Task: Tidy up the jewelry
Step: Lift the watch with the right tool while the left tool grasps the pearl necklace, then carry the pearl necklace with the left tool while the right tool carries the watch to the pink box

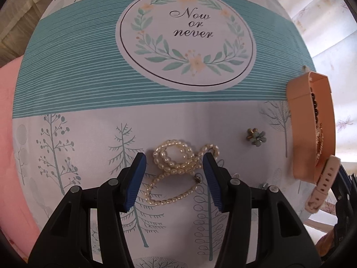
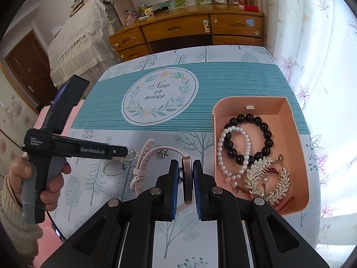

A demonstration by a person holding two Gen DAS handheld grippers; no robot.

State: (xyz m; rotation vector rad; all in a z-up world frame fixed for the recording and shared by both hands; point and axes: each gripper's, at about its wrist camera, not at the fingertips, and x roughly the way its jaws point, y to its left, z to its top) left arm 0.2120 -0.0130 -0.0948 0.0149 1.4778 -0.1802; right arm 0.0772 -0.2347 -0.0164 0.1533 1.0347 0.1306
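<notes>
Watch lifted, pearls waiting on the desk [image 1: 156, 116]

Right gripper [image 2: 186, 179] fingers clamp the watch [image 2: 187, 178], box [image 2: 296, 147] at 3 o'clock. Left gripper [image 1: 174, 178] fingers stand apart above the pearl necklace [image 1: 176, 167].

My jaws stand apart over the pearl necklace [image 1: 176, 169] — flower brooch [image 1: 256, 136] near it, peach box [image 1: 301, 120] beyond that.

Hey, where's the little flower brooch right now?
In the left wrist view the flower brooch lies on the tablecloth, right of the pearl necklace and left of the pink box.
</notes>
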